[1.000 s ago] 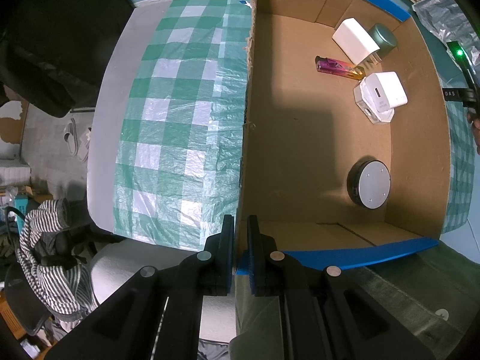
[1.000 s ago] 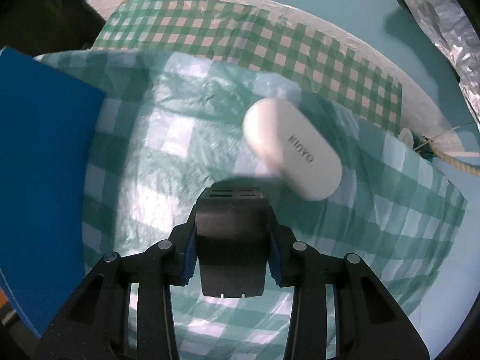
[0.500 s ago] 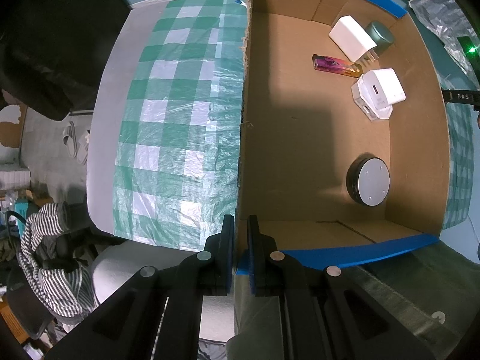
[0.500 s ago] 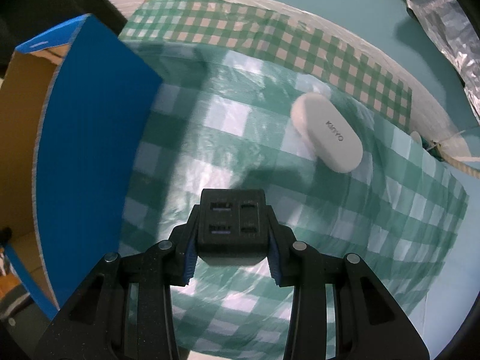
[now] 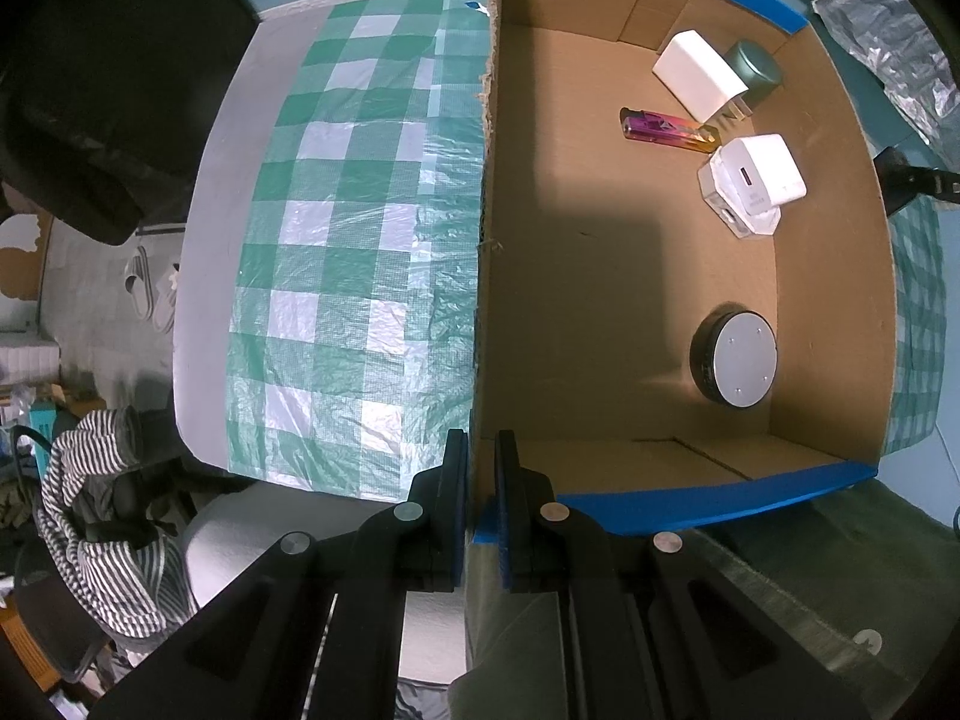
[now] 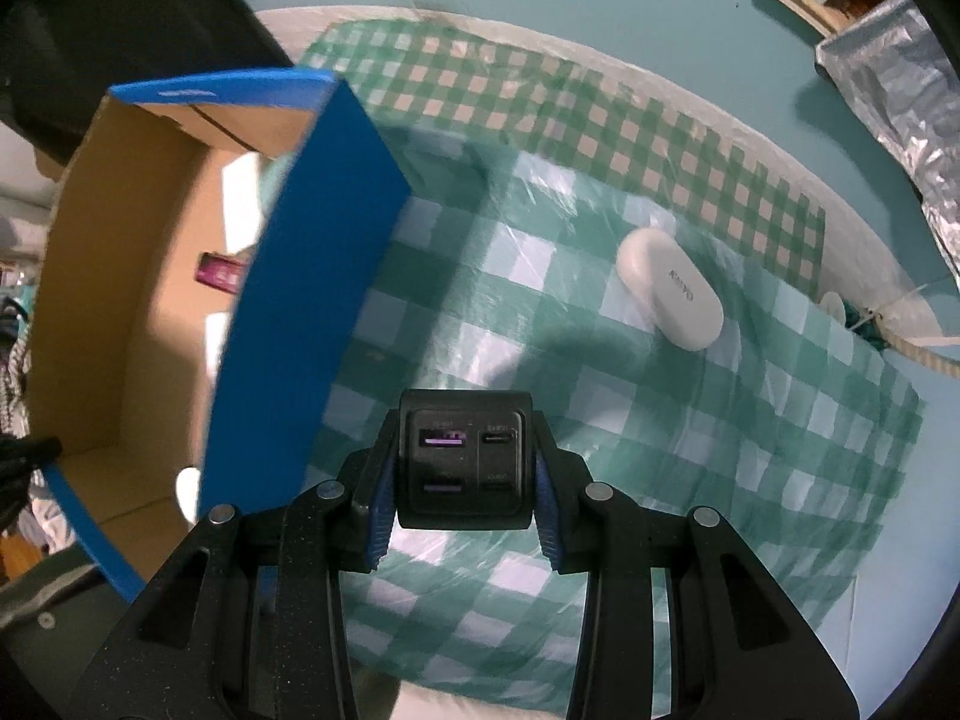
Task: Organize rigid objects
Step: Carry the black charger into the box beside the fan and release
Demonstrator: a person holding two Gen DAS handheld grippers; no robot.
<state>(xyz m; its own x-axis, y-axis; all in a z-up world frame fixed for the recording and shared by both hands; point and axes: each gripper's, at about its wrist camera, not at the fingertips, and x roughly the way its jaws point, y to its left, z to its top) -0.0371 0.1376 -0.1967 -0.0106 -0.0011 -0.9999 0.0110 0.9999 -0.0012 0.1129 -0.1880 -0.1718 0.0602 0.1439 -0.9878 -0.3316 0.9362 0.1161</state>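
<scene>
The right gripper (image 6: 462, 462) holds a black multi-port charger (image 6: 463, 461) firmly between its two blue pads, in the lower centre of the right wrist view, above the green checked cloth (image 6: 690, 420). The cardboard box (image 6: 288, 276) with its blue outer wall stands at the left of that frame.

The left gripper (image 5: 480, 468) is nearly closed and pinches the box wall (image 5: 483, 240) at the lower centre of the left wrist view, so the box stays steady.

Inside, at the upper right of that view, lie a white adapter (image 5: 699, 78), a purple lighter (image 5: 669, 129) and a white charger (image 5: 753, 183); a round black disc (image 5: 735, 357) sits lower right.

To do this step well, I think the charger should travel over the blue rim with clearance, then go down to the bare floor at centre left. Release only when low.

A white oval case (image 6: 669, 297) waits at the right of the right wrist view.
</scene>
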